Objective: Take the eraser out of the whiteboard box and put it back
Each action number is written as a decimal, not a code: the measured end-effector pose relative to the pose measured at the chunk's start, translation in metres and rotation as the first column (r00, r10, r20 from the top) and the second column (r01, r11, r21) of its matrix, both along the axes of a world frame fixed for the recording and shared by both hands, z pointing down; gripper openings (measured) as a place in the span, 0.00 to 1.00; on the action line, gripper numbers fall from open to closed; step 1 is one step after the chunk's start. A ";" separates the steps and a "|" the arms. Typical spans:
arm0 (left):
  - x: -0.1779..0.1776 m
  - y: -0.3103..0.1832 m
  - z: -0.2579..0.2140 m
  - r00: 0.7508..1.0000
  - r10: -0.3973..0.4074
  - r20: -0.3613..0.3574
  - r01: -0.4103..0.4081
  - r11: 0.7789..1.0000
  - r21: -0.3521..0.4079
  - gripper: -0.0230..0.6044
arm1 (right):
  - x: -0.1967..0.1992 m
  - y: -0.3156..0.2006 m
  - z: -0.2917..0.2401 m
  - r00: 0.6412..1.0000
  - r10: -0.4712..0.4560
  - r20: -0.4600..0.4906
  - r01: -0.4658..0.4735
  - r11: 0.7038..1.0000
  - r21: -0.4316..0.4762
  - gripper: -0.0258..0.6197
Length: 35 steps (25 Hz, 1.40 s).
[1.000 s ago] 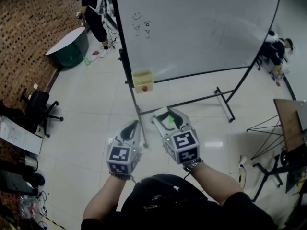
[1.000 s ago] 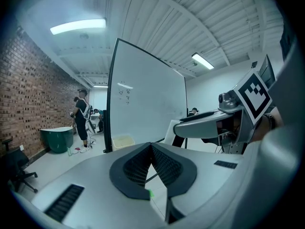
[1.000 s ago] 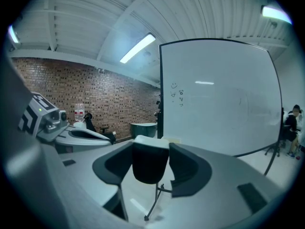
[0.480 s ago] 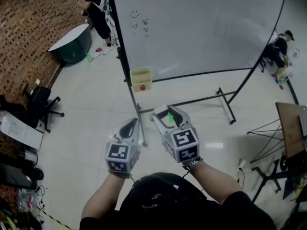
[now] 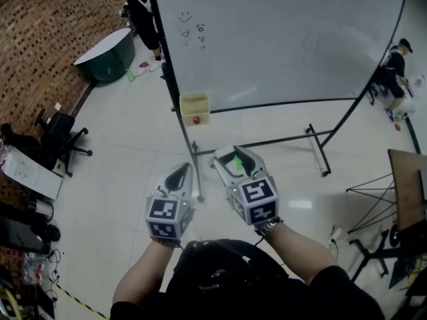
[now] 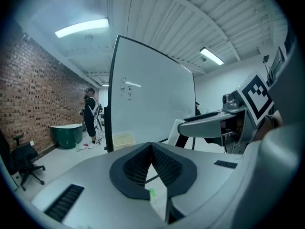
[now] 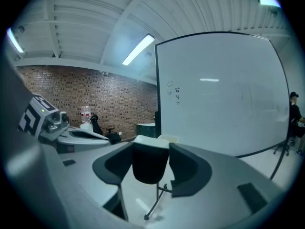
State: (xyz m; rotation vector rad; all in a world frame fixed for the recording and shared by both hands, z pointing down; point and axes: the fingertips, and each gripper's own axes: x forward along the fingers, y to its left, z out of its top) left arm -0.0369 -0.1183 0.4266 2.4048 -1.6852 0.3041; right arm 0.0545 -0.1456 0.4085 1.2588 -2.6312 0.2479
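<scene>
- Right gripper [image 5: 233, 155]: clamped on eraser [image 7: 149, 163], white back on top, dark body below.
- Left gripper [image 5: 185, 171]: jaws together, nothing between them; just beside the right one.
- Whiteboard box [image 5: 195, 105]: pale yellow, at lower left corner of whiteboard [image 5: 273, 39], well apart from both grippers; small red item [image 5: 197, 120] at its front.
- Tiled floor [image 5: 120, 159] below; brick wall [image 5: 40, 39] to the left.

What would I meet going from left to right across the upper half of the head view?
black office chair → green round table with a white top → whiteboard box → person in black beyond the board's right end
</scene>
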 end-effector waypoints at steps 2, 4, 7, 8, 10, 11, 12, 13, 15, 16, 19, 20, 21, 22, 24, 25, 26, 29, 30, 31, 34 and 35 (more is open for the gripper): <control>-0.002 -0.005 0.002 1.000 -0.010 -0.013 0.010 1.000 -0.010 0.03 | 0.000 -0.004 0.000 1.000 -0.006 -0.001 0.006 1.000 -0.001 0.45; -0.003 -0.011 0.005 1.000 -0.013 -0.017 0.013 1.000 -0.015 0.03 | -0.001 -0.011 0.001 1.000 -0.006 0.000 0.006 1.000 -0.001 0.45; -0.005 -0.024 0.010 1.000 -0.011 -0.016 0.010 1.000 -0.022 0.03 | -0.003 -0.025 0.004 1.000 -0.002 -0.003 0.002 1.000 -0.003 0.45; -0.007 -0.029 0.011 1.000 -0.009 -0.017 0.009 1.000 -0.022 0.03 | -0.004 -0.030 0.006 1.000 0.000 -0.005 0.000 1.000 -0.005 0.45; -0.012 -0.040 0.013 1.000 -0.008 -0.019 0.007 1.000 -0.023 0.03 | -0.008 -0.040 0.007 1.000 0.003 -0.007 -0.003 1.000 -0.007 0.45; -0.015 -0.045 0.014 1.000 -0.008 -0.022 0.008 1.000 -0.024 0.03 | -0.011 -0.046 0.008 1.000 0.004 -0.009 -0.004 1.000 -0.006 0.45; -0.018 -0.051 0.015 1.000 -0.009 -0.026 0.008 1.000 -0.025 0.03 | -0.014 -0.052 0.008 1.000 0.006 -0.011 -0.006 1.000 -0.005 0.45; -0.021 -0.058 0.016 1.000 -0.008 -0.028 0.007 1.000 -0.025 0.03 | -0.017 -0.059 0.008 1.000 0.008 -0.014 -0.008 1.000 -0.004 0.45; -0.028 -0.074 0.018 1.000 -0.004 -0.031 0.003 1.000 -0.028 0.03 | -0.024 -0.075 0.009 1.000 0.013 -0.021 -0.013 1.000 -0.009 0.45; -0.032 -0.082 0.020 0.999 -0.001 -0.032 0.000 1.000 -0.031 0.03 | -0.027 -0.083 0.010 1.000 0.016 -0.024 -0.017 1.000 -0.012 0.45; -0.047 -0.104 0.022 0.999 0.002 -0.036 -0.003 0.999 -0.037 0.03 | -0.041 -0.105 0.013 0.999 0.021 -0.026 -0.022 1.000 -0.020 0.45; -0.052 -0.112 0.022 0.999 0.003 -0.037 -0.004 0.999 -0.038 0.03 | -0.046 -0.113 0.012 0.999 0.025 -0.026 -0.025 0.999 -0.020 0.45; -0.056 -0.119 0.022 0.999 0.005 -0.038 -0.006 0.999 -0.039 0.03 | -0.050 -0.121 0.011 0.999 0.030 -0.026 -0.031 0.999 -0.019 0.45; -0.061 -0.127 0.022 0.999 0.008 -0.039 -0.009 0.999 -0.041 0.03 | -0.054 -0.129 0.011 0.999 0.036 -0.026 -0.037 0.999 -0.020 0.45; -0.070 -0.140 0.023 0.999 0.013 -0.040 -0.015 0.999 -0.045 0.03 | -0.061 -0.144 0.011 0.999 0.046 -0.029 -0.047 0.999 -0.022 0.45; -0.075 -0.147 0.024 0.999 0.016 -0.042 -0.017 0.999 -0.046 0.03 | -0.065 -0.151 0.011 0.998 0.050 -0.030 -0.051 0.998 -0.023 0.45; -0.080 -0.153 0.025 0.999 0.017 -0.043 -0.019 0.999 -0.048 0.03 | -0.069 -0.158 0.012 0.998 0.054 -0.032 -0.054 0.998 -0.024 0.45; -0.095 -0.171 0.026 0.999 0.022 -0.048 -0.024 0.998 -0.049 0.03 | -0.081 -0.179 0.014 0.997 0.067 -0.037 -0.068 0.997 -0.025 0.45; -0.100 -0.176 0.027 0.998 0.023 -0.050 -0.026 0.998 -0.049 0.03 | -0.085 -0.186 0.014 0.997 0.073 -0.039 -0.074 0.997 -0.022 0.45; -0.105 -0.182 0.027 0.998 0.024 -0.051 -0.027 0.998 -0.049 0.03 | -0.089 -0.192 0.014 0.996 0.078 -0.041 -0.078 0.997 -0.018 0.45; -0.119 -0.198 0.027 0.998 0.027 -0.055 -0.029 0.999 -0.044 0.03 | -0.099 -0.211 0.013 0.995 0.092 -0.046 -0.093 0.996 -0.008 0.45; -0.123 -0.203 0.027 0.998 0.028 -0.055 -0.030 0.999 -0.042 0.03 | -0.102 -0.218 0.013 0.994 0.099 -0.045 -0.099 0.995 -0.004 0.45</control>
